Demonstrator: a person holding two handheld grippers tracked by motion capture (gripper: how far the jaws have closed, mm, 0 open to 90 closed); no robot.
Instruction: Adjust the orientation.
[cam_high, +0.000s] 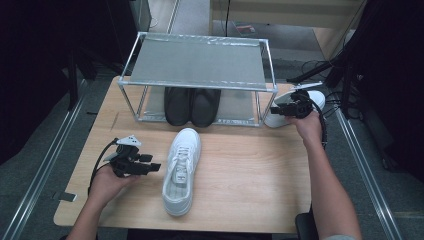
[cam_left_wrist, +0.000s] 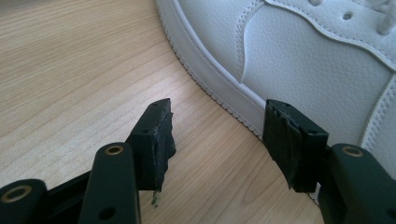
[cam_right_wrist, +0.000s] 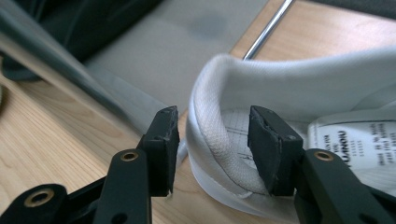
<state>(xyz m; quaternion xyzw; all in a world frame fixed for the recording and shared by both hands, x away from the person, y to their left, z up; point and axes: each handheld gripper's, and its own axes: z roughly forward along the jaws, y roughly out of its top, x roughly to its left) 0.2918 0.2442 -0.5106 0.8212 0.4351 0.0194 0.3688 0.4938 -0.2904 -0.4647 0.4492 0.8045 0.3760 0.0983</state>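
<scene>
High view: right gripper (cam_high: 278, 109) at white sneaker (cam_high: 299, 113) beside rack (cam_high: 200, 82). Left gripper view: left gripper (cam_left_wrist: 217, 135) open, empty, near 2nd sneaker (cam_left_wrist: 303, 60). Right gripper view: jaws straddle padded collar (cam_right_wrist: 212, 135), unclamped. Light, soft; pinch there.

wire-mesh metal rack (cam_high: 197, 62) at the far end of the wooden table (cam_high: 250, 175), pair of black shoes (cam_high: 192, 106) side by side on its lower shelf, toes toward the camera, dark floor around.
</scene>
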